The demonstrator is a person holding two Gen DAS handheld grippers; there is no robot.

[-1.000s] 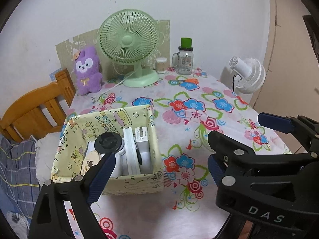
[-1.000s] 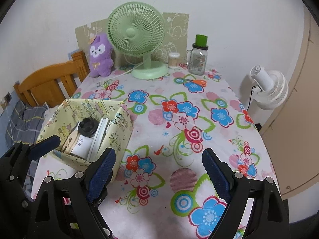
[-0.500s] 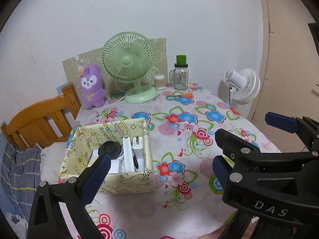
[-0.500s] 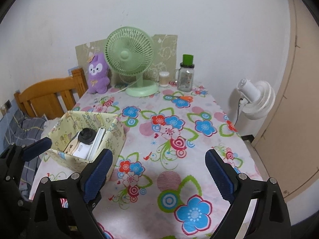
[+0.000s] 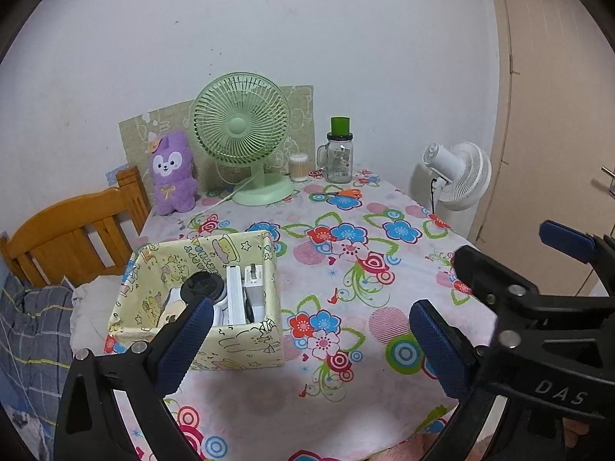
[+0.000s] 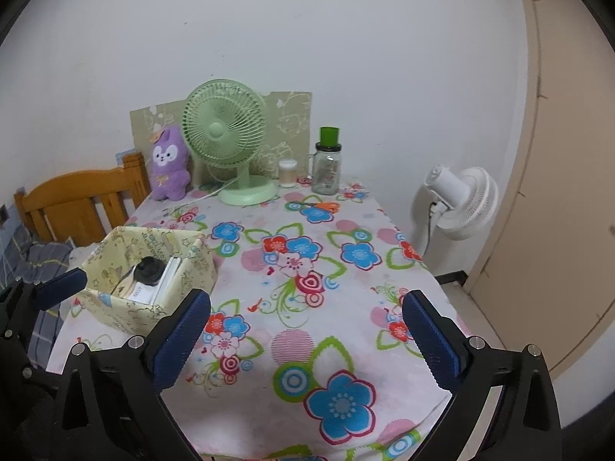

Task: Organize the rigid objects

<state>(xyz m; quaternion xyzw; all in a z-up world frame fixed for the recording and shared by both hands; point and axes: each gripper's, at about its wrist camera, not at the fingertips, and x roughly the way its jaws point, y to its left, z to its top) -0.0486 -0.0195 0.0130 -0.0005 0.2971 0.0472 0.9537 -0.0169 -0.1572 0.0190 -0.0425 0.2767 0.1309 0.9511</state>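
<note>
A yellow patterned box (image 5: 246,340) (image 6: 115,309) stands on the left side of the flowered table (image 5: 346,384). Inside it are a black round cap (image 5: 201,286) on a white item, flat white cases (image 5: 234,296) and a white charger (image 5: 255,280). My left gripper (image 5: 307,326) hangs open above the table's near edge, just right of the box, with nothing between its fingers. My right gripper (image 6: 305,311) is further right over the bare cloth. Its jaws are opening and hold nothing. One blue pad (image 6: 63,286) of the left gripper shows beside the box.
At the back of the table stand a green fan (image 5: 240,130), a purple plush (image 5: 173,173), a swab pot (image 5: 298,167) and a green-lidded jar (image 5: 340,153). Orange scissors (image 5: 346,193) lie nearby. A wooden chair (image 5: 73,238) is left, a white floor fan (image 5: 457,176) right.
Both grippers have drawn back from the box toward the table's near edge and tilted up a little. Their jaws stand wider than before. The box and its contents have not moved.
</note>
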